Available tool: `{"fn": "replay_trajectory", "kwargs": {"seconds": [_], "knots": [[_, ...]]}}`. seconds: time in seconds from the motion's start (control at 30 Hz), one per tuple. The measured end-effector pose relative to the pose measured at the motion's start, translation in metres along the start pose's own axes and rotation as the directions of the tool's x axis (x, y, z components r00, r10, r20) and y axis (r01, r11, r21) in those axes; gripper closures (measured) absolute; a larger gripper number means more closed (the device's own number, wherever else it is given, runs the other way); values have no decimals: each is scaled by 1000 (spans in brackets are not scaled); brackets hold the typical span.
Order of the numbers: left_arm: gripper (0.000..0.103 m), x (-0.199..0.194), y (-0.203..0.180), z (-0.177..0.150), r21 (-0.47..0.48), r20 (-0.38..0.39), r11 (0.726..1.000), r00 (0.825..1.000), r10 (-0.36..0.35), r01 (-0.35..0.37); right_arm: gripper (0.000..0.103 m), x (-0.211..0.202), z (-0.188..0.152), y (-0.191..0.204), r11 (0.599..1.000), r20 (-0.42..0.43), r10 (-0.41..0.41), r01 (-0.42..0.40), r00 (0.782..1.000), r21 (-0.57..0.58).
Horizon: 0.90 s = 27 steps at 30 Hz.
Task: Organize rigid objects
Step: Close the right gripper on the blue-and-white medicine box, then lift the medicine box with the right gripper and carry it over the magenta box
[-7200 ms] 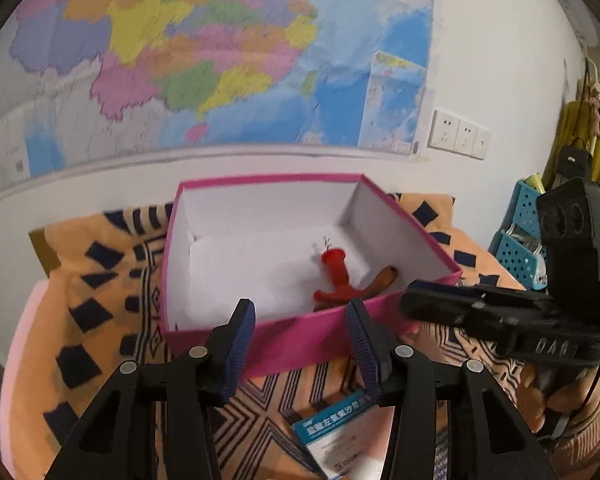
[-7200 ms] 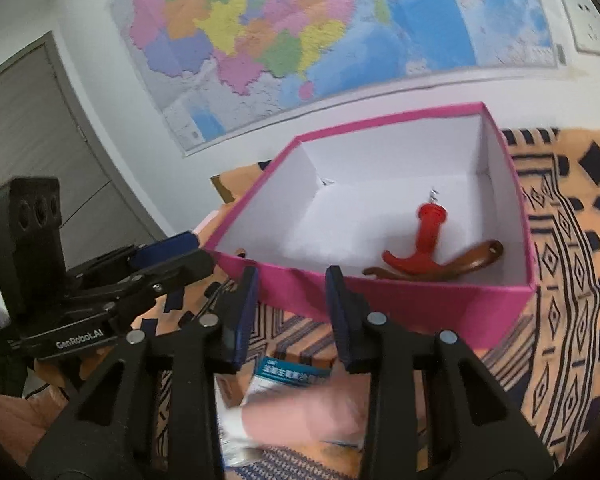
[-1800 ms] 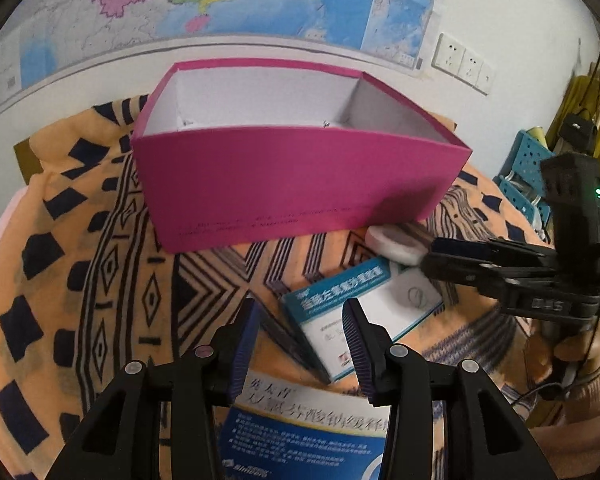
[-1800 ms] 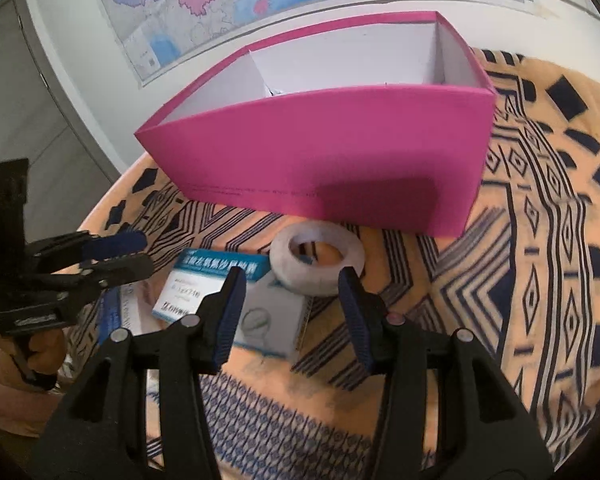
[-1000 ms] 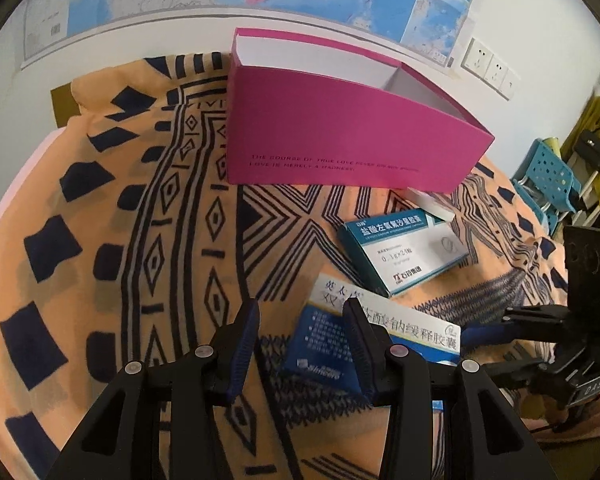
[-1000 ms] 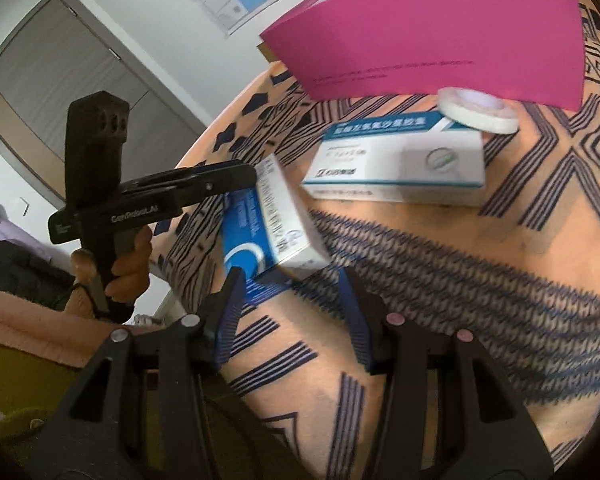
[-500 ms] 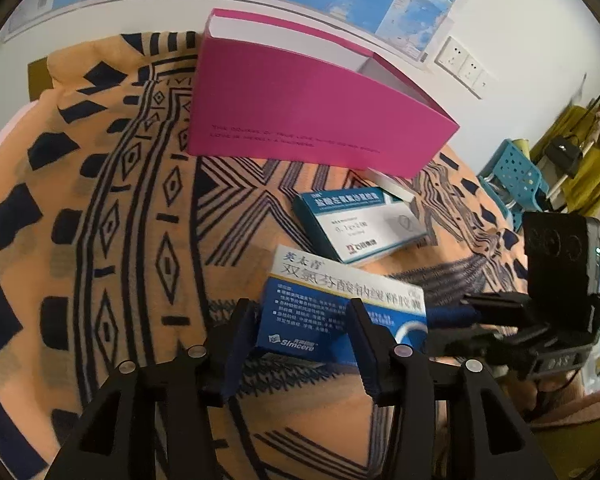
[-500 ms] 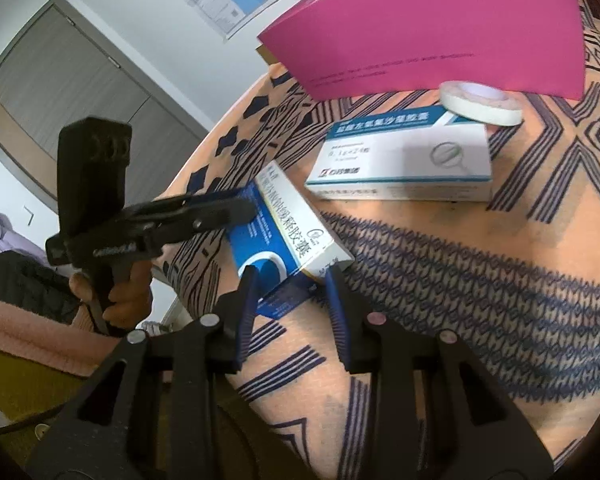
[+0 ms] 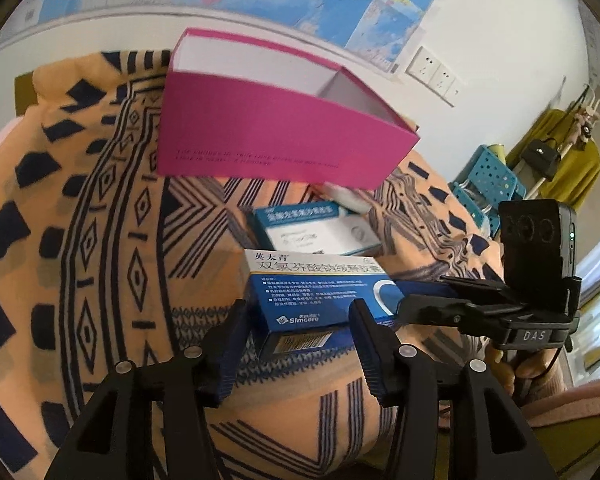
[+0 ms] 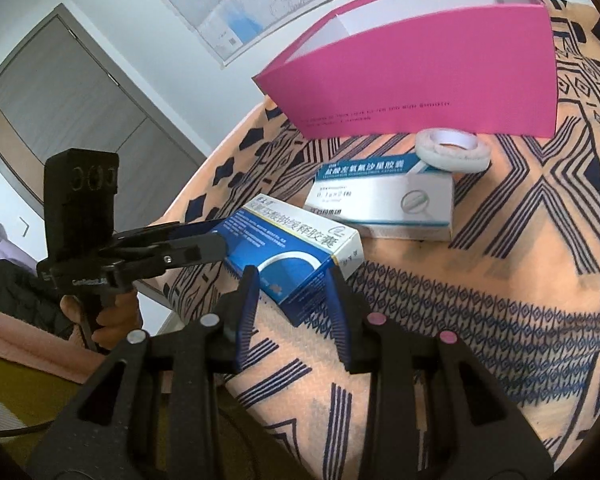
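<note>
Beneath both grippers, a patterned orange cloth covers the work surface.

Beyond the fingertips of both grippers, an open pink box stands upright on the cloth. Its long printed wall faces the grippers.

Between the pink box and the grippers, a white-and-teal carton lies flat on the cloth with its printed face up.

Nearest the grippers is the blue carton, printed face up.
- Long axis: left to right in the left wrist view, across the line along which the left gripper points. The end with the white ring mark points toward the right gripper.
- Right gripper: the jaws have just been closing and are clamped on the ring-mark end.
- Left gripper: the jaws have just been opening and stand apart. The carton's near side lies between them, with a gap showing at the left finger.
- Contact between the carton's underside and the cloth cannot be determined.

Past the white-and-teal carton, a white tape roll lies against the foot of the pink box.
</note>
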<state>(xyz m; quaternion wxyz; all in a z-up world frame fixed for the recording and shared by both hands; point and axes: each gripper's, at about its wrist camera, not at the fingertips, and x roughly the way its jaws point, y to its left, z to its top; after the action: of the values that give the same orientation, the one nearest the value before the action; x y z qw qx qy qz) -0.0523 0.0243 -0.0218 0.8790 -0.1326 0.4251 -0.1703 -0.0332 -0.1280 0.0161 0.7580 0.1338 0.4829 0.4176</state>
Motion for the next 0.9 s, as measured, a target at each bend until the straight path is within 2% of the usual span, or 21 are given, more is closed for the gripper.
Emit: {"fn": "replay_trajectory", "kwargs": {"seconds": [0.5, 0.7, 0.8, 0.9], "knots": [[52, -6, -22, 27, 80, 73, 996, 997, -37, 31, 66, -27, 16, -4, 999, 83, -50, 52, 995, -17], [51, 10, -22, 36, 78, 59, 997, 998, -15, 10, 66, -24, 26, -19, 998, 91, -66, 64, 994, 28], [51, 22, -15, 41, 57, 44, 998, 999, -5, 2, 66, -23, 36, -29, 997, 105, -47, 40, 993, 62], [51, 28, -11, 45, 47, 47, 999, 999, 6, -8, 66, -20, 44, -31, 997, 115, -57, 51, 992, 56]]}}
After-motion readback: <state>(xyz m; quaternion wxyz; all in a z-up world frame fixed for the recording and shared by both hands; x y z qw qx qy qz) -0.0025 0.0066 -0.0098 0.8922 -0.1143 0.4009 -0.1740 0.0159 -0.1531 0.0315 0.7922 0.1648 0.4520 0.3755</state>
